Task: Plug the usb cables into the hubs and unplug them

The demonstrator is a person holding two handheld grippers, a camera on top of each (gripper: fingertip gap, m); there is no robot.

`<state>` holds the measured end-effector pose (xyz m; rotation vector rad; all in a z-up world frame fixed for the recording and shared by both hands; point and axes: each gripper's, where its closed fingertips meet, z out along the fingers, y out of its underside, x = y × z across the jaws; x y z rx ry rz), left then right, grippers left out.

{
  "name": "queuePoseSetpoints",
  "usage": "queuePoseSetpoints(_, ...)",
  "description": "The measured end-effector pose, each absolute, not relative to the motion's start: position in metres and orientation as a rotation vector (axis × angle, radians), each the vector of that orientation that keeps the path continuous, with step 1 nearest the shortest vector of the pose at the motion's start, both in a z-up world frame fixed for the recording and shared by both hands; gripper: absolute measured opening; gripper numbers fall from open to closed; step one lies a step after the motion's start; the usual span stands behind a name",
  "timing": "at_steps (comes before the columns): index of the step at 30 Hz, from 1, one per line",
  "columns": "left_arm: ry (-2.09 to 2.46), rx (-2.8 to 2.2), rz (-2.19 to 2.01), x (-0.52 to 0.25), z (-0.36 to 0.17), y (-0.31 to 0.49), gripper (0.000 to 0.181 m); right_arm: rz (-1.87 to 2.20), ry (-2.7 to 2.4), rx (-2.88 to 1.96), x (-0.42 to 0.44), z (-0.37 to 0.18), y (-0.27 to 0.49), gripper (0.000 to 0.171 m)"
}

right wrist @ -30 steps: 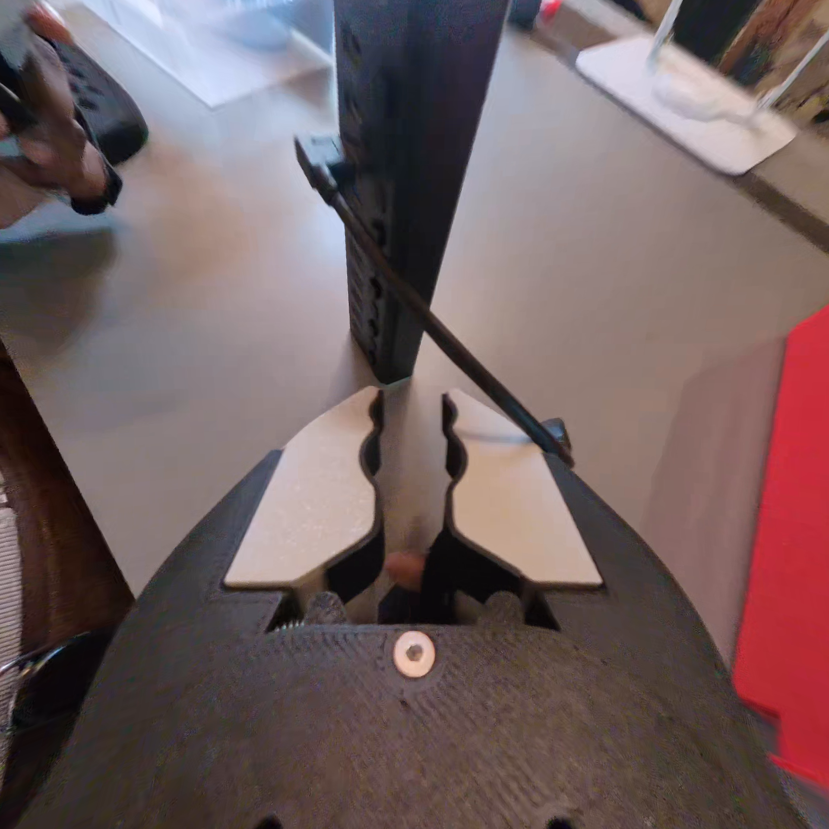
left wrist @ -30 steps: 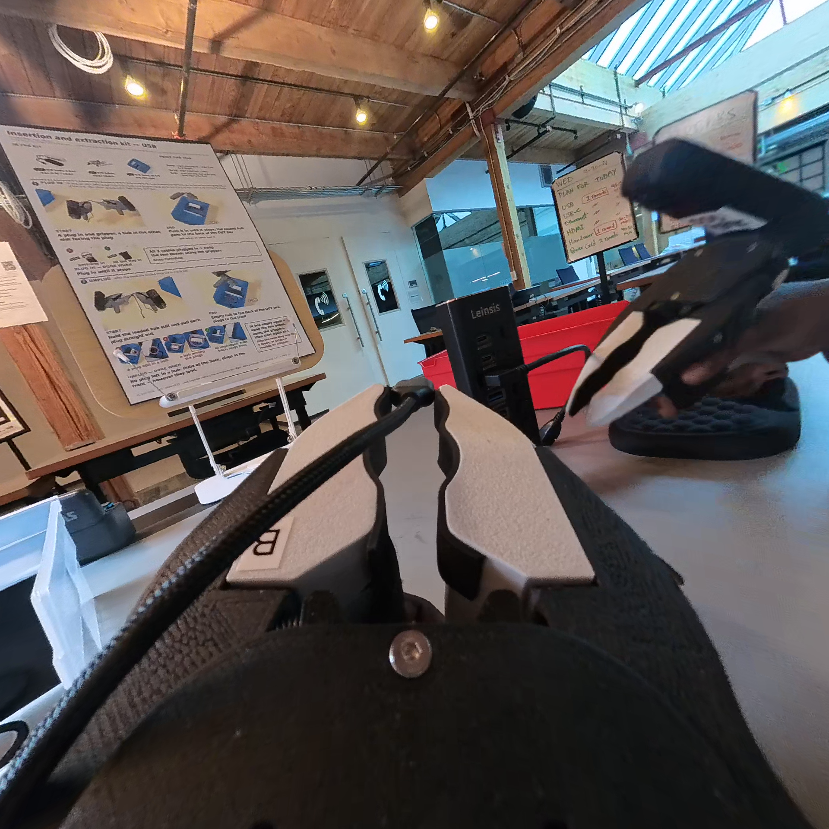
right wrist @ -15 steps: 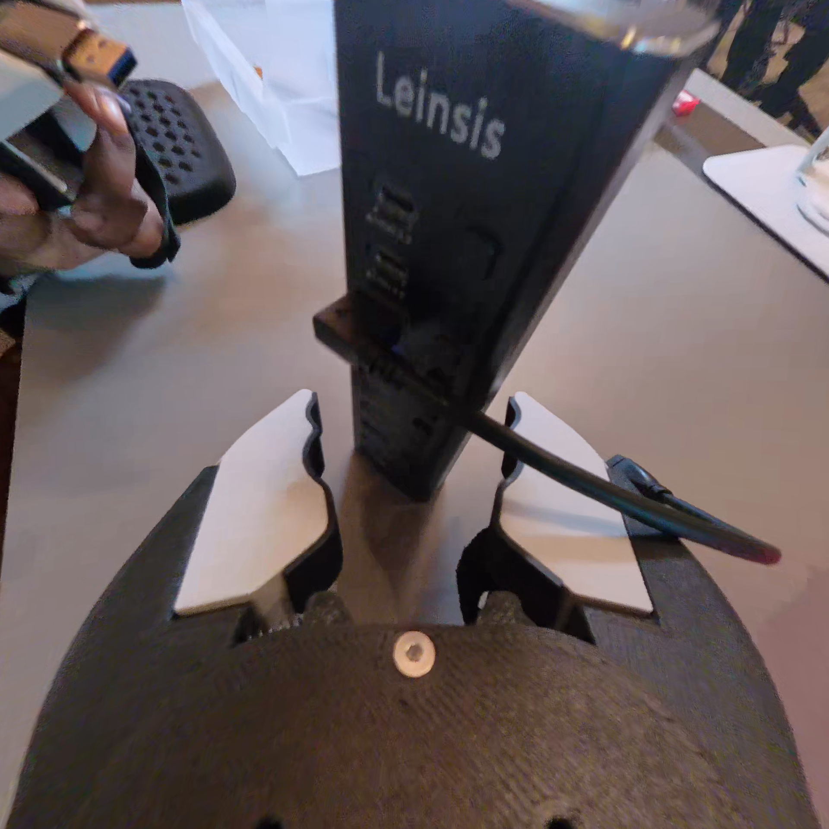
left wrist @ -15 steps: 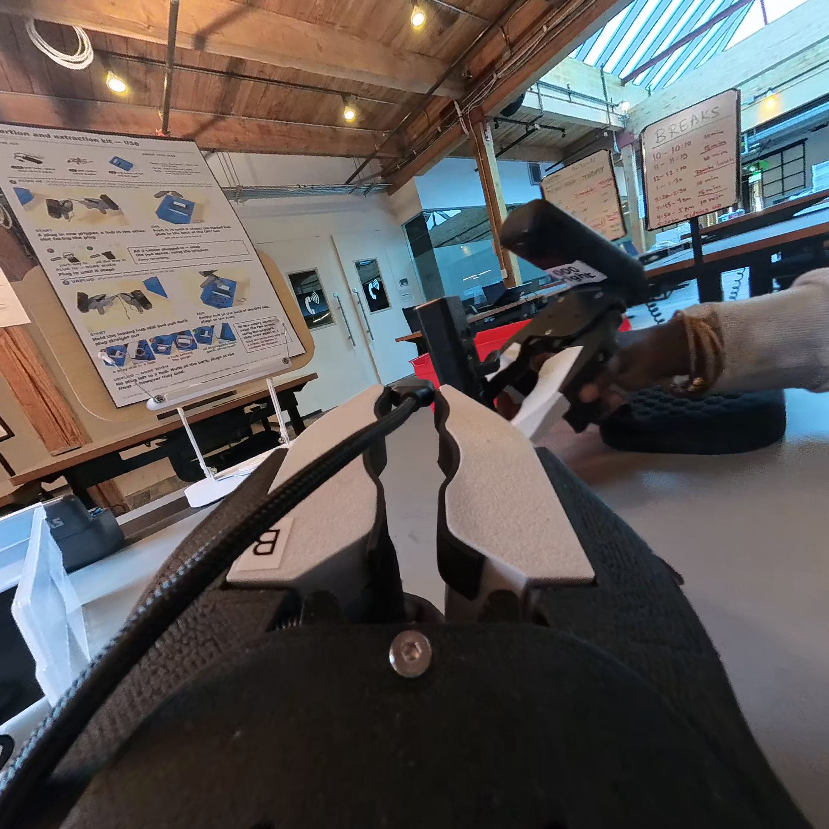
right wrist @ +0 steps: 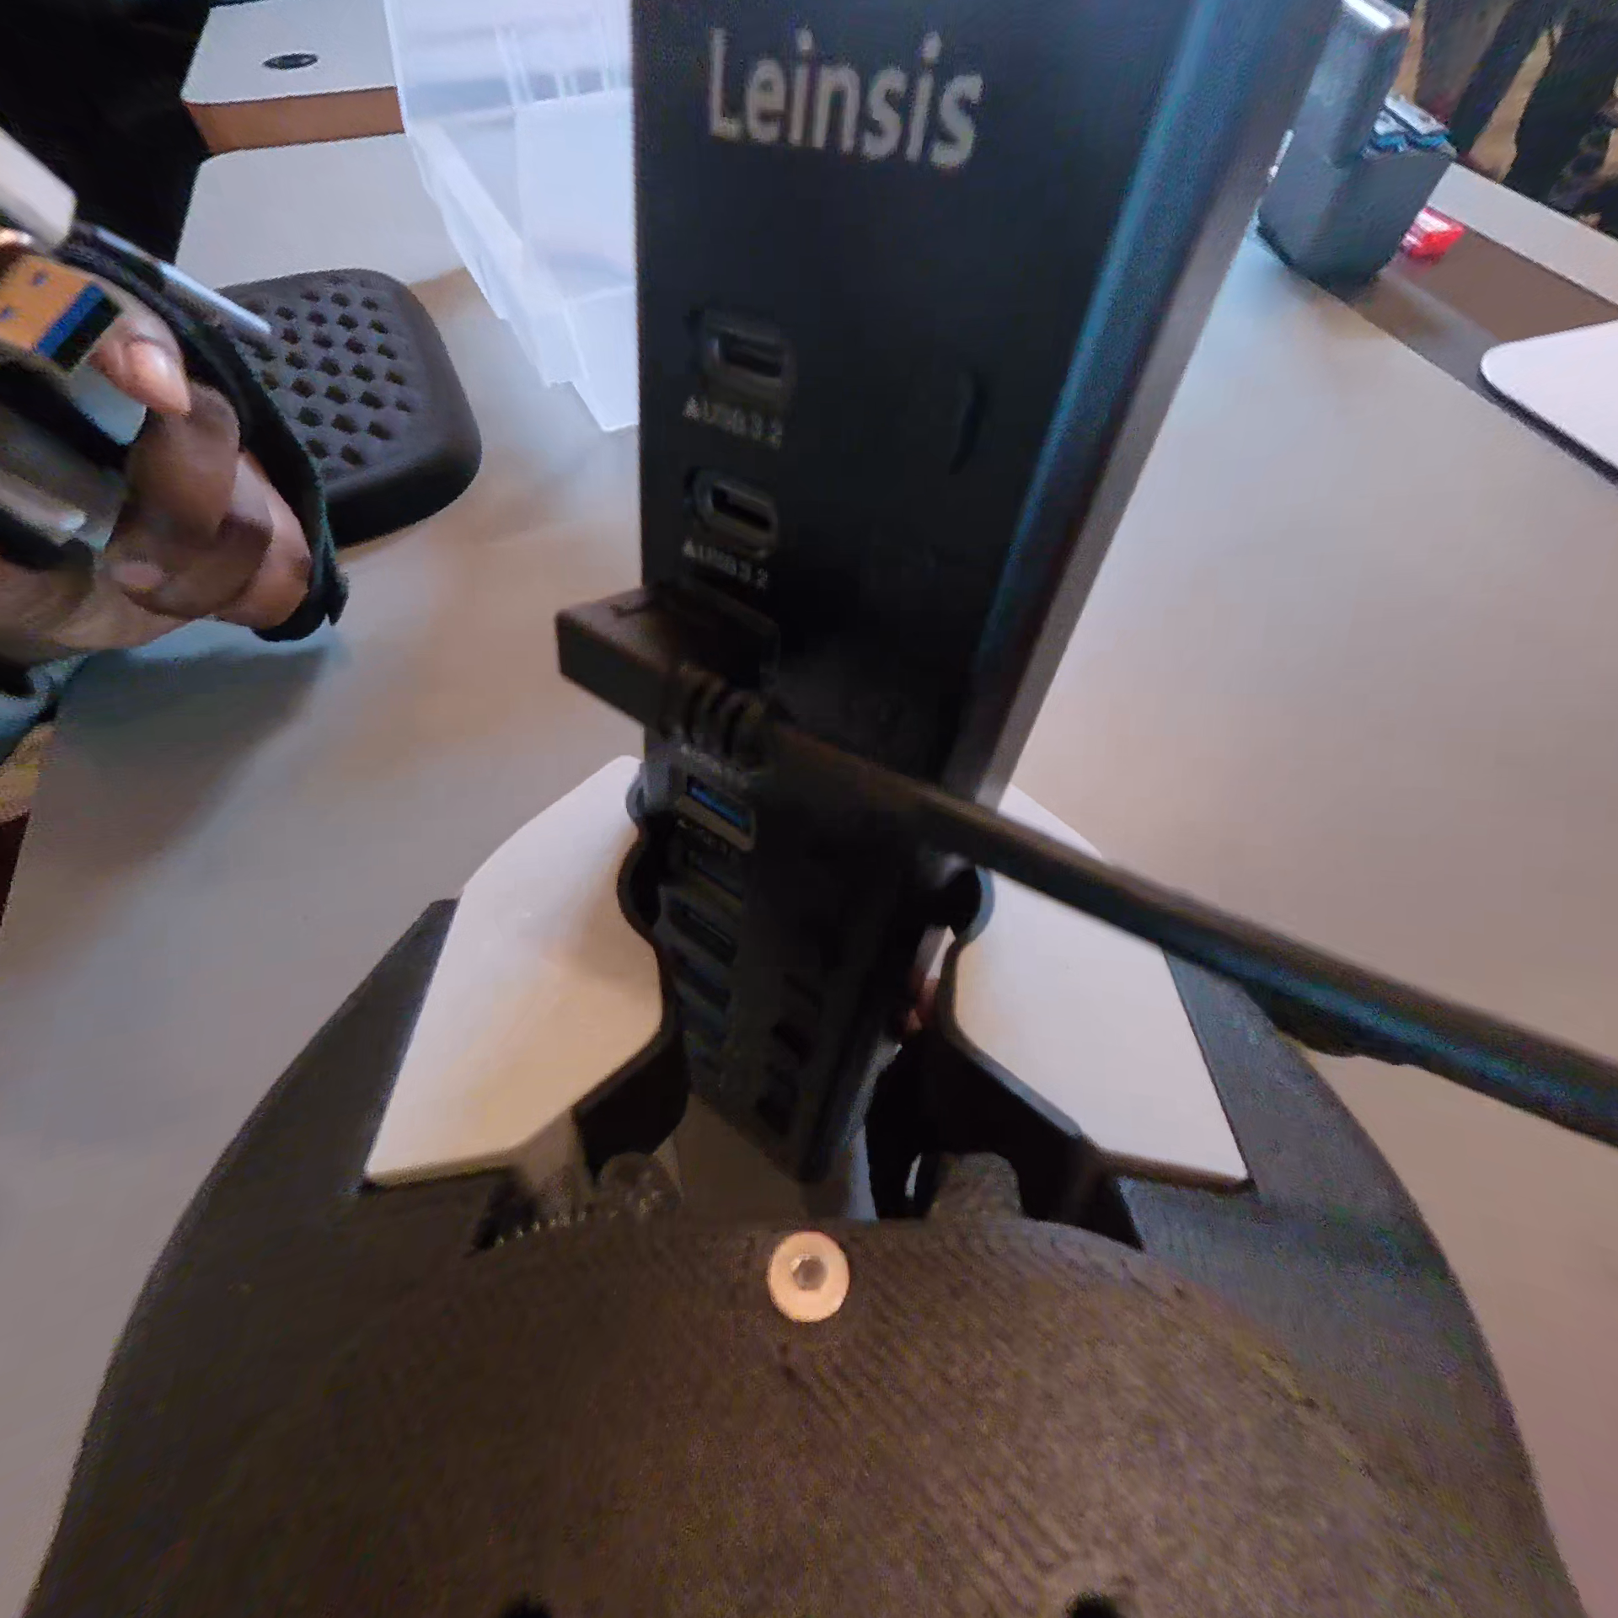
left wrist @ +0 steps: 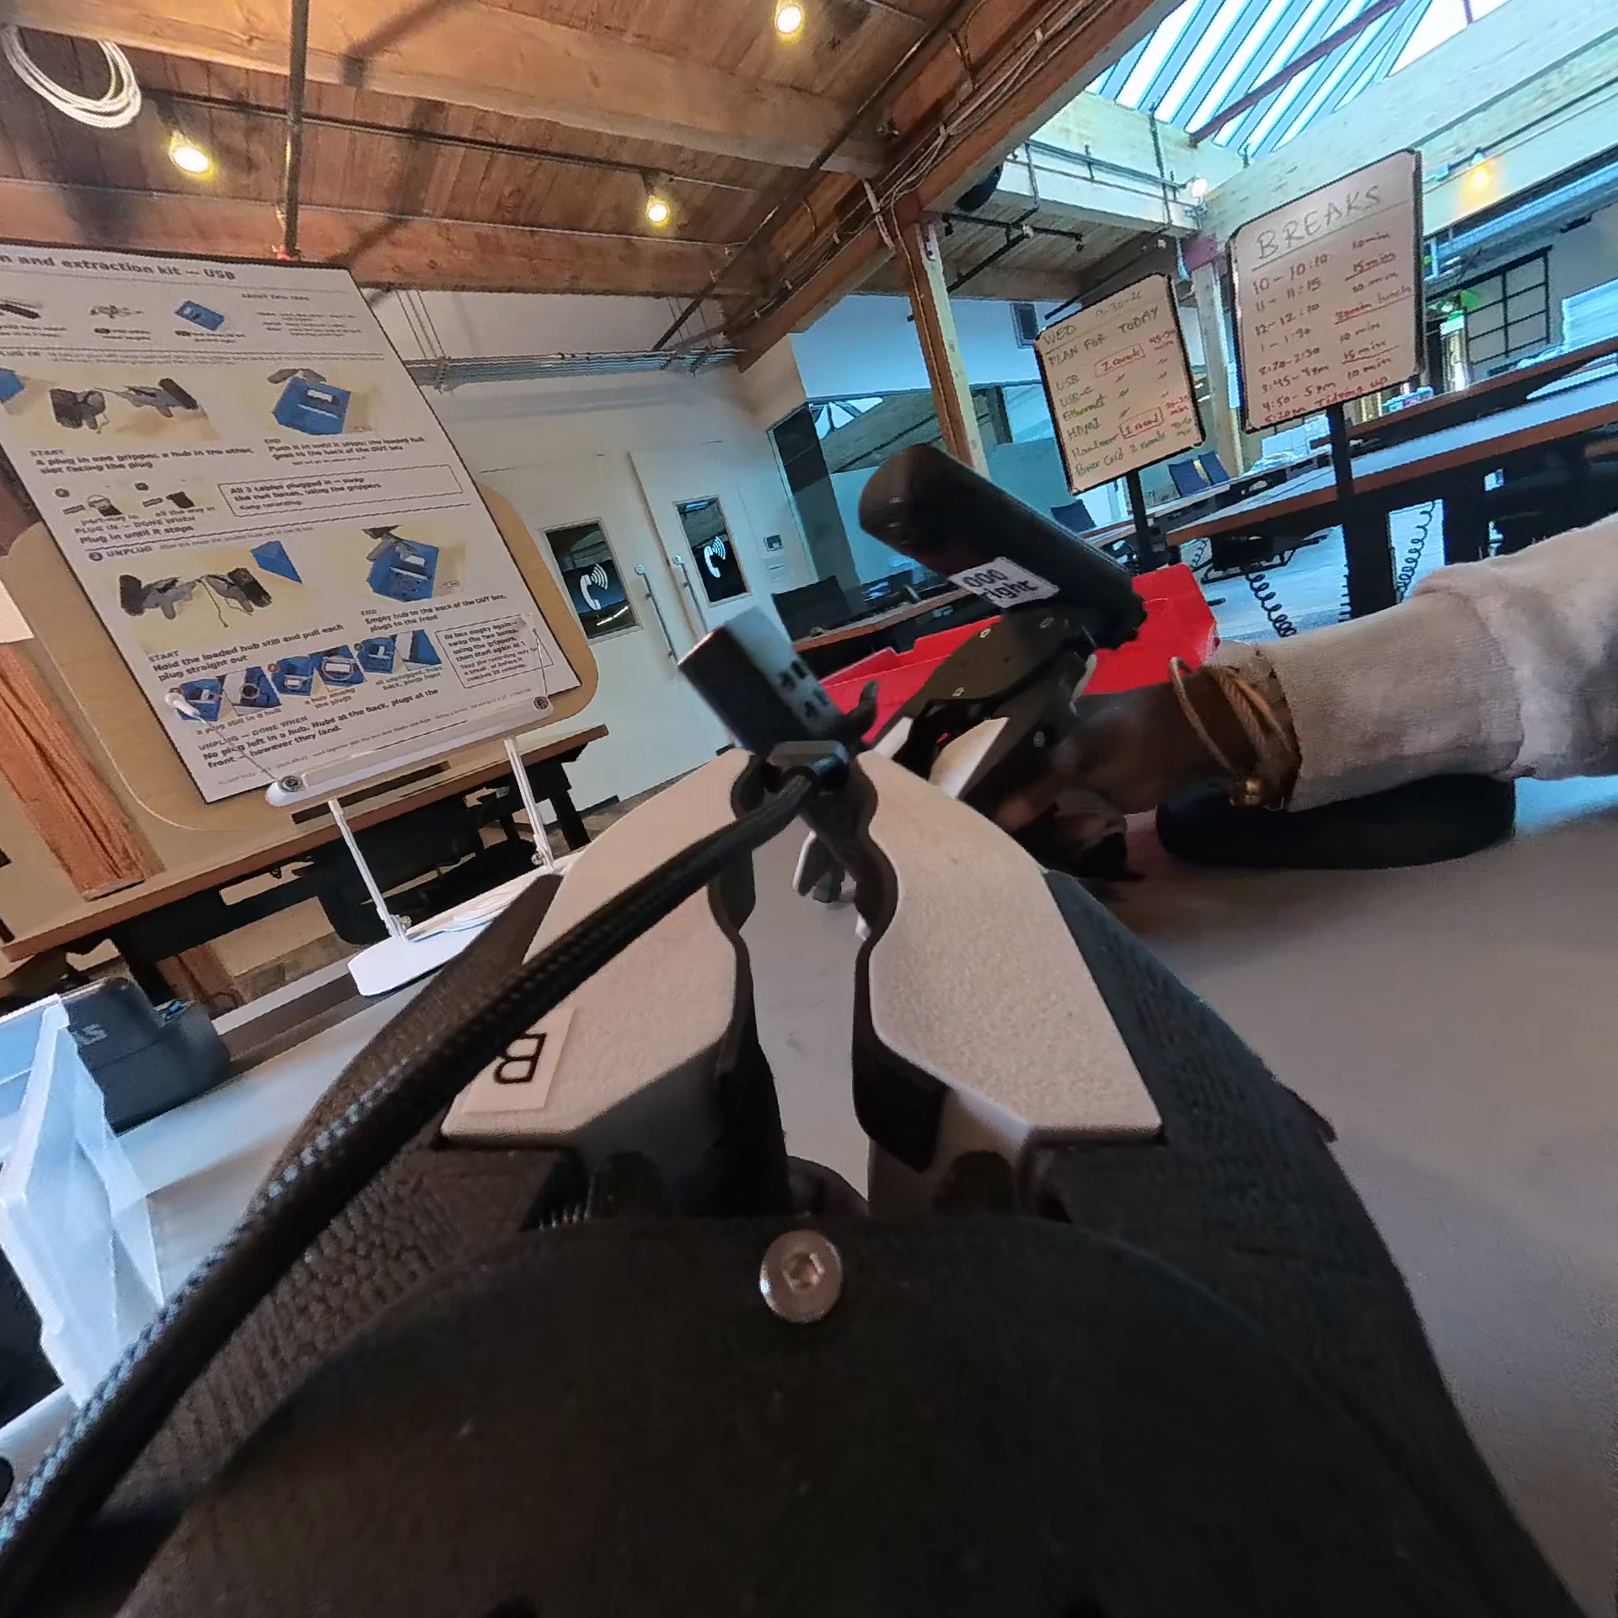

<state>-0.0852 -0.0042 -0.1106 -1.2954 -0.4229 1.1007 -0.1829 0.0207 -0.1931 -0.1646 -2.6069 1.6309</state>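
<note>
A black tower hub (right wrist: 875,438) stands between my right gripper's (right wrist: 805,867) fingers, which are shut on its lower part. A black cable's plug (right wrist: 652,652) sits in a port on the hub's front, and its cable (right wrist: 1138,902) runs off right over my finger. In the left wrist view the hub (left wrist: 753,678) is tilted in the right gripper (left wrist: 954,770). My left gripper (left wrist: 801,784) is shut on a black braided USB cable (left wrist: 560,972). Its blue-tongued plug (right wrist: 66,320) shows at the far left of the right wrist view, apart from the hub.
A black perforated pad (right wrist: 359,394) lies on the grey table behind the left gripper, another (left wrist: 1340,819) under the person's sleeve. A red bin (left wrist: 1173,604), a clear plastic bin (right wrist: 525,219), a grey box (right wrist: 1348,193) and an instruction board (left wrist: 245,525) stand around.
My right gripper came up to the hub, opened, then shut on its lower part and tilted it. My left gripper stayed shut on the braided cable.
</note>
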Motion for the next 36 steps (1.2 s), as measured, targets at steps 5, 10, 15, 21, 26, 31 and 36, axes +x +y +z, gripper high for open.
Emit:
queuePoseSetpoints(5,-0.436,-1.289,1.091,-0.086,-0.110,-0.006,0.018,1.788,-2.580,-0.659,-0.181,-0.184,0.015,0.061)
queuePoseSetpoints(10,-0.439,-1.296,1.088,-0.087,-0.112,-0.006,0.018,2.059,-2.533,-0.880,-0.160,-0.168,0.011,0.059)
queuePoseSetpoints(15,-0.401,-1.299,1.031,-0.082,-0.112,0.002,0.018,2.504,-2.308,-1.238,-0.150,-0.136,0.011,0.059)
queuePoseSetpoints(21,-0.385,-1.407,0.909,-0.079,-0.126,0.038,0.018,2.393,-2.103,-1.172,-0.154,-0.135,0.003,0.060)
queuePoseSetpoints(26,-0.454,-1.481,0.921,-0.088,-0.135,0.035,0.017,2.472,-2.051,-1.217,-0.150,-0.125,0.005,0.059)
queuePoseSetpoints(31,-0.510,-1.531,1.045,-0.098,-0.141,0.024,0.018,2.536,-2.080,-1.191,-0.135,-0.122,0.008,0.050)
queuePoseSetpoints(36,-0.505,-1.553,1.002,-0.096,-0.144,0.028,0.017,2.405,-2.152,-1.063,-0.134,-0.127,0.012,0.036)
